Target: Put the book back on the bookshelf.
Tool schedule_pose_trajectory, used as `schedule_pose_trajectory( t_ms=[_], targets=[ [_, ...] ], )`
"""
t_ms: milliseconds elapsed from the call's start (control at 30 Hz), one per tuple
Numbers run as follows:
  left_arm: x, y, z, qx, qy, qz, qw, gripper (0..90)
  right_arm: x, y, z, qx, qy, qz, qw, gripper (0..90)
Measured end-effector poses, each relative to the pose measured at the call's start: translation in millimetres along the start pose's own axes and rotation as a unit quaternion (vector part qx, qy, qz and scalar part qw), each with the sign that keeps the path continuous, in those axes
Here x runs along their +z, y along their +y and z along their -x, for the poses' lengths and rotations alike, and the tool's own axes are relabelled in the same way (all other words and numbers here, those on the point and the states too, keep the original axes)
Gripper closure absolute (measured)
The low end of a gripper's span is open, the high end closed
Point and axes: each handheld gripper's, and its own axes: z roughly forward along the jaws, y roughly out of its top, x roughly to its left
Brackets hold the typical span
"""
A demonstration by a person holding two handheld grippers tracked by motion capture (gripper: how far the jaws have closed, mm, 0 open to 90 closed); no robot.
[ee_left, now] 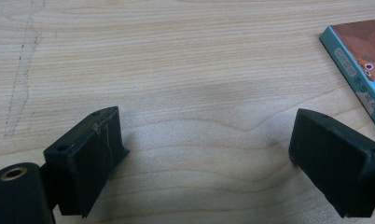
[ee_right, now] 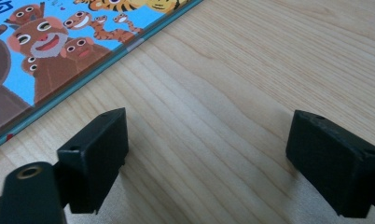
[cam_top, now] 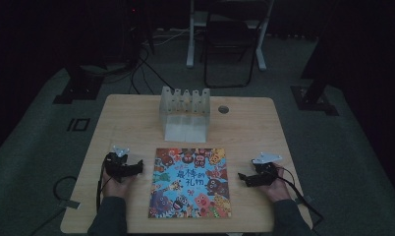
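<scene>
Dim room, grey carpet floor (cam_top: 33, 123) around a light wooden tabletop (cam_top: 131, 123); a folding chair (cam_top: 230, 44) and a white table leg (cam_top: 190, 34) stand behind it, cables trail over the floor at far left.

Picture book (cam_top: 190, 183) lies flat at the near middle of the tabletop, cover up, bright blue with cartoon animals and Chinese characters. It sits between the two tongs, touching neither.

Translucent slotted rack (cam_top: 184, 112) stands upright at the far middle of the tabletop, well beyond the book's far edge. Small round hole (cam_top: 223, 109) in the tabletop just to the rack's right.

Left tongs (cam_top: 138, 167) rest in the person's left hand (cam_top: 116, 186) near the book's left edge, jaws pointing toward the book. In the left gripper view the left tongs (ee_left: 204, 154) are spread wide with bare wood between the jaws, nothing gripped; the book's corner (ee_left: 363, 70) shows at upper right, apart from the jaws.

Right tongs (cam_top: 241, 177) rest in the right hand (cam_top: 276, 189) near the book's right edge, jaws pointing toward the book. In the right gripper view the right tongs (ee_right: 206, 154) are also spread wide over bare wood, nothing pinched; the book's cover (ee_right: 59, 51) sits at upper left, clear of the jaws.

Dark sleeves enter from the bottom edge in the high view.
</scene>
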Motion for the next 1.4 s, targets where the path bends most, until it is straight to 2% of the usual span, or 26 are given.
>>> schedule_pose_trajectory(
  t_ms=[300, 400, 600, 633, 700, 733, 867, 967, 1400],
  targets=[
    [0.0, 0.0, 0.0, 0.0, 0.0, 0.0, 1.0, 9.6, -0.2, 0.1, -3.0, -0.009, 0.011, -0.004, 0.9999, 11.0],
    [0.0, 0.0, 0.0, 0.0, 0.0, 0.0, 1.0, 9.6, -0.8, 0.9, -5.3, -0.011, 0.016, -0.005, 0.9998, 13.9],
    [0.0, 0.0, 0.0, 0.0, 0.0, 0.0, 1.0, 9.6, -3.9, 6.5, -11.9, -0.028, 0.004, -0.001, 0.9996, 15.0],
    [0.0, 0.0, 0.0, 0.0, 0.0, 0.0, 1.0, 9.6, -7.3, 9.9, -15.0, -0.033, -0.005, 0.005, 0.9994, 15.2],
    [0.0, 0.0, 0.0, 0.0, 0.0, 0.0, 1.0, 9.6, -9.3, 11.7, -16.3, -0.037, -0.008, 0.009, 0.9992, 15.3],
    [0.0, 0.0, 0.0, 0.0, 0.0, 0.0, 1.0, 9.6, -13.7, 15.5, -18.5, -0.044, -0.018, 0.017, 0.9987, 15.5],
    [0.0, 0.0, 0.1, 0.0, 0.0, 0.0, 1.0, 9.6, -21.2, 21.3, -20.2, -0.047, -0.028, 0.029, 0.9981, 15.5],
    [0.0, 0.0, 0.0, 0.0, 0.0, 0.0, 1.0, 9.6, -22.7, 22.4, -20.5, -0.047, -0.029, 0.032, 0.998, 15.5],
    [0.0, 0.0, 0.0, 0.0, 0.0, 0.0, 1.0, 9.6, -30.4, 45.0, -28.9, -0.072, -0.033, 0.04, 0.9961, 17.9]
  ],
)
